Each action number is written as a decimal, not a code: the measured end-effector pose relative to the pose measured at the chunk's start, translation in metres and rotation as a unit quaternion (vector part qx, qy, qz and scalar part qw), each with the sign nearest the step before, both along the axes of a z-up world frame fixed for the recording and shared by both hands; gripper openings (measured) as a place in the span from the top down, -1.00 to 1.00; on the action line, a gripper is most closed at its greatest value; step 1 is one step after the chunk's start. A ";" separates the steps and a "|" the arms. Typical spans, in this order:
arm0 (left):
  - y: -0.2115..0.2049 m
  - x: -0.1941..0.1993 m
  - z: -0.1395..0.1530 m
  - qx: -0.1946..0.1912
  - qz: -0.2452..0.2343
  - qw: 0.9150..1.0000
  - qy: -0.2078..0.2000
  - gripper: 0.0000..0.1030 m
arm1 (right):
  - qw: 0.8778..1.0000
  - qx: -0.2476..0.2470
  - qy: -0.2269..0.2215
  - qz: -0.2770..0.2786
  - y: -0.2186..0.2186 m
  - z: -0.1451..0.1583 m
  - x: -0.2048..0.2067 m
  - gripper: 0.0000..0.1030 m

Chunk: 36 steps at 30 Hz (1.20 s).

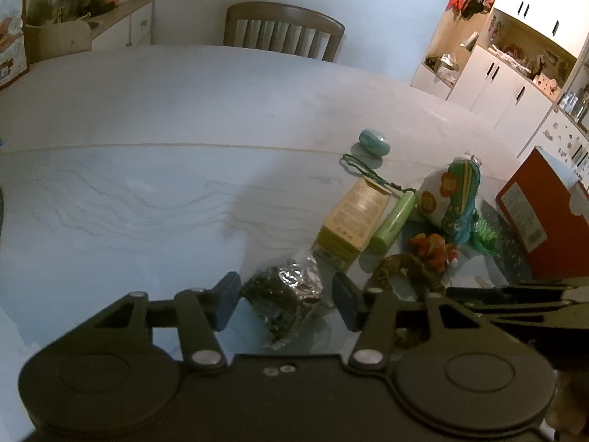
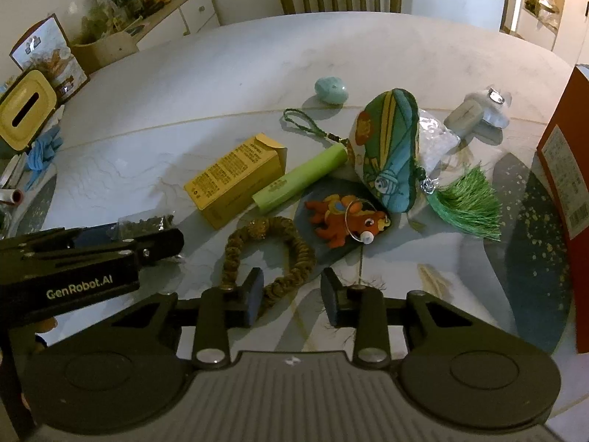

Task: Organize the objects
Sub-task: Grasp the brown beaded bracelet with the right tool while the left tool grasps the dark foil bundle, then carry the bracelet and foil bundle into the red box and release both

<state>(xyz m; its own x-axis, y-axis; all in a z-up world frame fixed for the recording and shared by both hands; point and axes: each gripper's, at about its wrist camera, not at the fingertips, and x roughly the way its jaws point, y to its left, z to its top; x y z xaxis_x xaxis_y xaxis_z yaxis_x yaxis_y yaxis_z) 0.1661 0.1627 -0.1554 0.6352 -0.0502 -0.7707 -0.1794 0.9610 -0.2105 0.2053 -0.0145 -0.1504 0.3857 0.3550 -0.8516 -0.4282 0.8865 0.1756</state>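
Our left gripper [image 1: 285, 304] stands apart around the foil packet [image 1: 291, 294], pads not yet touching it. Our right gripper [image 2: 291, 296] is also apart, over the braided ring [image 2: 268, 254] near the table [image 2: 184, 84] edge. We risk crushing the crinkly packet (it looks soft), or the right pad snagging the ring and dragging it.

This is a home dining room. A wooden slat-back chair [image 1: 283, 33] is pushed up to a large pale marble-look table [image 1: 147, 118], a low sideboard [image 2: 176, 11] is crowded with jars and packets, and white cupboards with open shelves [image 1: 504, 55] hold household odds and ends.
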 end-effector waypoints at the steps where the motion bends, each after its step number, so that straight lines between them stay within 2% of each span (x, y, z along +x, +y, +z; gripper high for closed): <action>1: 0.001 0.000 0.000 -0.002 0.001 1.000 0.000 0.02 | 1.000 0.001 0.002 0.000 0.000 -0.001 0.000 0.42; 3: 0.002 -0.001 0.000 0.000 0.001 1.000 -0.002 0.09 | 1.000 0.002 0.005 0.002 0.001 -0.002 0.000 0.46; 5: 0.001 0.000 0.000 0.000 0.000 1.000 -0.001 0.23 | 1.000 0.004 0.007 0.006 0.002 -0.002 0.000 0.60; 9: 0.000 -0.001 0.002 0.004 -0.002 1.000 -0.002 0.29 | 1.000 0.004 0.004 0.008 0.003 -0.001 -0.002 0.80; 14: -0.001 -0.004 0.004 0.003 -0.002 1.000 0.000 0.32 | 1.000 0.014 -0.001 0.003 -0.007 0.006 -0.005 0.83; 19: 0.000 -0.008 0.011 -0.015 0.001 1.000 -0.001 0.32 | 0.999 0.039 0.001 -0.010 -0.026 0.020 -0.008 0.84; 28: -0.025 -0.009 0.047 -0.045 -0.034 0.998 -0.022 0.32 | 0.996 0.078 -0.005 -0.034 -0.065 0.054 -0.019 0.84; 36: -0.068 -0.004 0.081 -0.062 -0.078 0.994 -0.037 0.32 | 0.994 0.097 -0.026 -0.048 -0.109 0.088 -0.026 0.84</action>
